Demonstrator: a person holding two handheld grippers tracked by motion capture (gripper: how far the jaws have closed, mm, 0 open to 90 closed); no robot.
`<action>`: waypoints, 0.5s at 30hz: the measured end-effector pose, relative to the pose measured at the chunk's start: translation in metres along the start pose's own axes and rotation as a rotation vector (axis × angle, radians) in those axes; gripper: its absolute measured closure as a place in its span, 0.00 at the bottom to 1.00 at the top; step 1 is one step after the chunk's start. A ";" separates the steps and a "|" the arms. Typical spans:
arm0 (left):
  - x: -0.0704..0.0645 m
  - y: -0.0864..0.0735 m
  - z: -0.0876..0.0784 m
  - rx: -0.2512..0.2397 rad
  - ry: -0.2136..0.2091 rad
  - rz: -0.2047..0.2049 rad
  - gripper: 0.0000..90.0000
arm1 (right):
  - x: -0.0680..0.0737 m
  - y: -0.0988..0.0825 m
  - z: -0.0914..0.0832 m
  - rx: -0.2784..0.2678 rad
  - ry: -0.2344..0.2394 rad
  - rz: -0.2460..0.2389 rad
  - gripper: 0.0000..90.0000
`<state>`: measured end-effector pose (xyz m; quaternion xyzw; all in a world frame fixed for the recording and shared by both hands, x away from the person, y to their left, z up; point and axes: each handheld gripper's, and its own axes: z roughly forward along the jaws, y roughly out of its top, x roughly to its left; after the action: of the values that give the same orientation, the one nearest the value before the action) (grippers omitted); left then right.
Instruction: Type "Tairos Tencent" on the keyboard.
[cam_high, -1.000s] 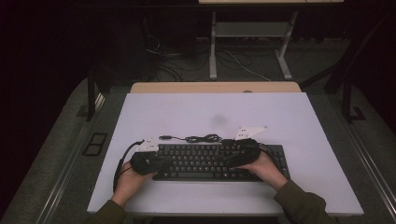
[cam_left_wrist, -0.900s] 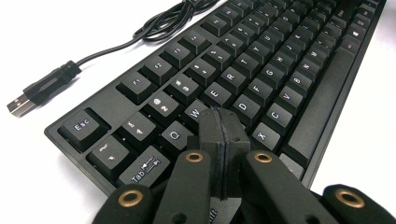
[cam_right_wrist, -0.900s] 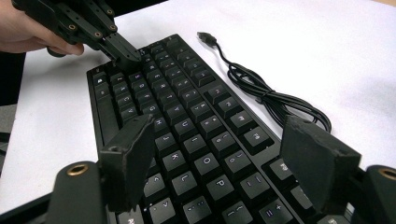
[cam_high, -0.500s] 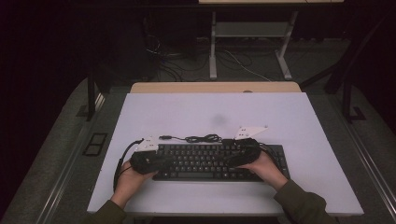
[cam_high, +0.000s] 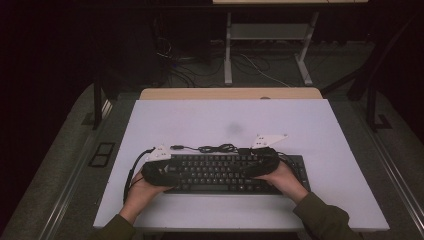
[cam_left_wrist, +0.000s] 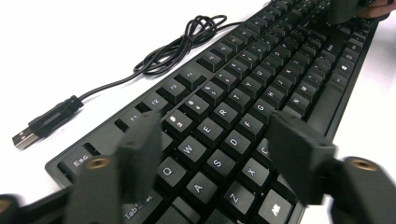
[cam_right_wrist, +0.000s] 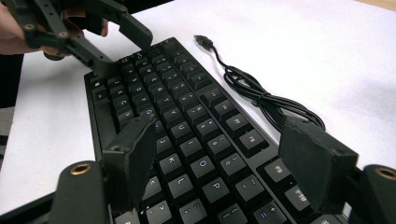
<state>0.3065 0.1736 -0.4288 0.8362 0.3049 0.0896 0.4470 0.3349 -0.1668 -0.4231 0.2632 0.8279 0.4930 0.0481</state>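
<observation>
At table (cam_high: 320, 130) front, keyboard (cam_high: 220, 172) lies long axis 9-to-3; left gripper (cam_left_wrist: 215, 154), jaws just opened and empty, hovers at its 9 end, right gripper (cam_right_wrist: 219, 154), wide and empty, at 3.

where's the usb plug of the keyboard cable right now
In the high view the usb plug lies on the white table, just behind the keyboard at its left end, beside the left hand-held gripper.

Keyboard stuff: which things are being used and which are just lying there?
In use:
keyboard
left gripper, jaws just opened, over the keys
right gripper, open over the keys

Lying about:
cable with plug, loose on table
</observation>
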 end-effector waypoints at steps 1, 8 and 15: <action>-0.001 0.000 0.001 0.003 -0.001 0.001 0.29 | 0.000 0.000 0.000 0.000 -0.001 -0.001 0.30; -0.002 0.001 0.004 -0.001 0.014 -0.005 0.15 | 0.000 0.004 0.000 -0.005 -0.004 -0.001 0.31; -0.004 0.002 0.004 -0.008 0.022 -0.002 0.13 | 0.000 0.006 0.001 -0.007 -0.005 0.003 0.31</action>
<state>0.3061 0.1678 -0.4290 0.8331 0.3104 0.0995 0.4469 0.3376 -0.1641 -0.4182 0.2655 0.8258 0.4951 0.0505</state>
